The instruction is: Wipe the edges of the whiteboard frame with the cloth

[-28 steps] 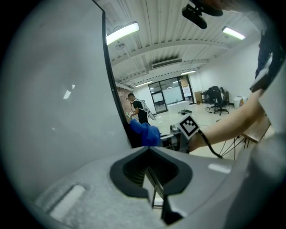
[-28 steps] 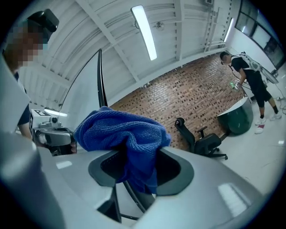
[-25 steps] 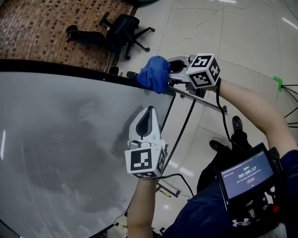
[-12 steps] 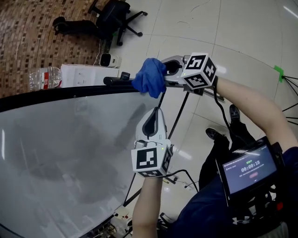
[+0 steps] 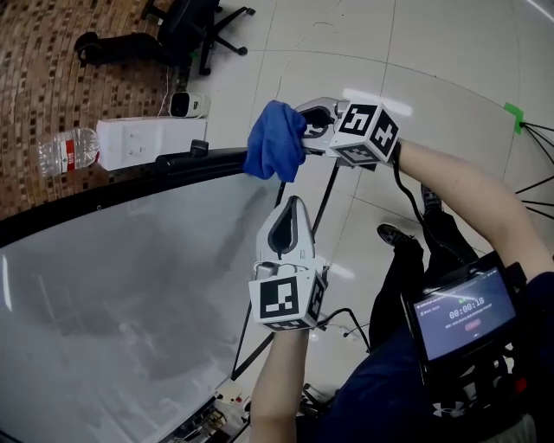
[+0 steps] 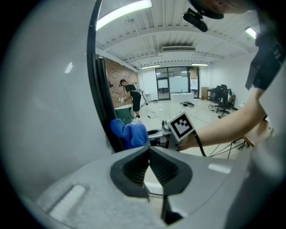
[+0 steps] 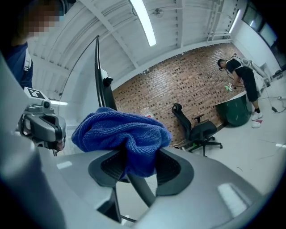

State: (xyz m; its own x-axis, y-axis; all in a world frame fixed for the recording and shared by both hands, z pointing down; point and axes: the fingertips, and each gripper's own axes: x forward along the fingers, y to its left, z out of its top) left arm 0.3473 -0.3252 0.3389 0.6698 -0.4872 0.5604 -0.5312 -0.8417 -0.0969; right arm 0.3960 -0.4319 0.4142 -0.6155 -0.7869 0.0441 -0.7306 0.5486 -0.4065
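**Head view:** The right gripper [image 5: 305,131] is clamped on a bunched-up blue cloth [image 5: 275,151]. The cloth sits right against the end of the whiteboard's black frame [image 5: 199,163], up at the board's far corner. The left gripper [image 5: 292,204] hangs over the board's side edge just below the cloth, jaws pressed together with nothing in them. The whiteboard [image 5: 130,303] itself fills the lower left and looks smudgy grey. On the floor beyond the frame there's a white box [image 5: 151,141] with a water bottle [image 5: 65,149] beside it, and an office chair [image 5: 186,26] farther off. A small screen [image 5: 463,316] is strapped to the person's chest.

**Left gripper view:** Its own jaws meet in a tight V, fully closed and empty. Past them, the cloth [image 6: 129,134] is bunched against the dark frame [image 6: 105,112], with the right gripper [image 6: 152,134] behind it and its marker cube [image 6: 181,126] facing the camera. A person [image 6: 132,96] stands way back in the room.

**Right gripper view:** The jaws stand fairly wide, and the cloth [image 7: 120,134] is stuffed between them, spilling over the top in a fat wad. The frame [image 7: 102,85] runs up just behind the cloth. The left gripper [image 7: 42,129] shows off to the left. In the background there's a brick wall [image 7: 178,85] and the office chair [image 7: 196,127].
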